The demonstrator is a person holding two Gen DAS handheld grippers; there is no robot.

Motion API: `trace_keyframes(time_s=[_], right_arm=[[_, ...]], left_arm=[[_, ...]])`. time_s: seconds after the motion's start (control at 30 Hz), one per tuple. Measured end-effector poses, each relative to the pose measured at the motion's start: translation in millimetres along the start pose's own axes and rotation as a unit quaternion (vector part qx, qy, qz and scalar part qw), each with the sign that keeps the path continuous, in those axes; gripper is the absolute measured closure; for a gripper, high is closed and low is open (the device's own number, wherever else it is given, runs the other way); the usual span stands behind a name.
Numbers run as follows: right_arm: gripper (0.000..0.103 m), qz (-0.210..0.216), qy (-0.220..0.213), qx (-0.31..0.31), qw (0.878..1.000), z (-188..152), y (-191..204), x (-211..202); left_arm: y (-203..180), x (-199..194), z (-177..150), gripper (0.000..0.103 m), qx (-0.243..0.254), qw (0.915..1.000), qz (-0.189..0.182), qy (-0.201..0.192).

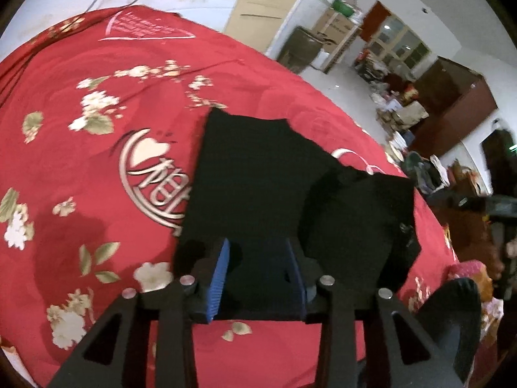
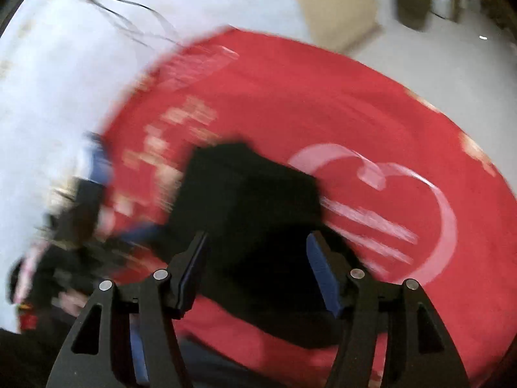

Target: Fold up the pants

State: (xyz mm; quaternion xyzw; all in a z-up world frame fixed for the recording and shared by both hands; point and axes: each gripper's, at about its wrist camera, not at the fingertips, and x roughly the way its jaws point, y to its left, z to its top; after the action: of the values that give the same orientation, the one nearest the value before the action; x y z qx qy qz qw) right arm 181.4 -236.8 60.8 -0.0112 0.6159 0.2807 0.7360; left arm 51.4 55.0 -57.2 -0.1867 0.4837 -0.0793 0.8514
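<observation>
- The black pants (image 1: pixel 258 194) lie on the red bedspread (image 1: pixel 80 161), just ahead of both claws, already folded into a compact stack.
- Left claw (image 1: pixel 258 278) is spread wide, gripping nothing.
- Right claw (image 2: pixel 257 271) is likewise spread and empty; its view is blurred.
- Folding looks nearly done; perhaps only tidying remains.
- I see no containers near the claws.

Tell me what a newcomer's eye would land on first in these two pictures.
First, the bright red bedspread with pale flowers and a cream emblem, filling both views. Next, the black pants lying on it mid-frame, right ahead of the open left claw. In the blurred right wrist view, the open right claw frames the same dark cloth.
</observation>
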Motion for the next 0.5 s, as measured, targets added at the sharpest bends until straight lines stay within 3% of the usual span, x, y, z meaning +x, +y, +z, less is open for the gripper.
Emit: trace_keyframes(time_s=[0.13, 0.27, 0.5], right_arm=[[0.04, -0.026, 0.073, 0.014, 0.997, -17, -43, 16], [0.04, -0.06, 0.124, -0.034, 0.99, -15, -53, 41], [0.04, -0.024, 0.161, -0.063, 0.985, -11, -56, 63]], left_arm=[[-14, 5, -3, 0.062, 0.021, 0.9997, -0.01, 0.009], [-24, 7, -4, 0.062, 0.035, 0.9991, -0.016, 0.019], [-71, 0, -8, 0.043, 0.107, 0.9923, -0.062, 0.011]])
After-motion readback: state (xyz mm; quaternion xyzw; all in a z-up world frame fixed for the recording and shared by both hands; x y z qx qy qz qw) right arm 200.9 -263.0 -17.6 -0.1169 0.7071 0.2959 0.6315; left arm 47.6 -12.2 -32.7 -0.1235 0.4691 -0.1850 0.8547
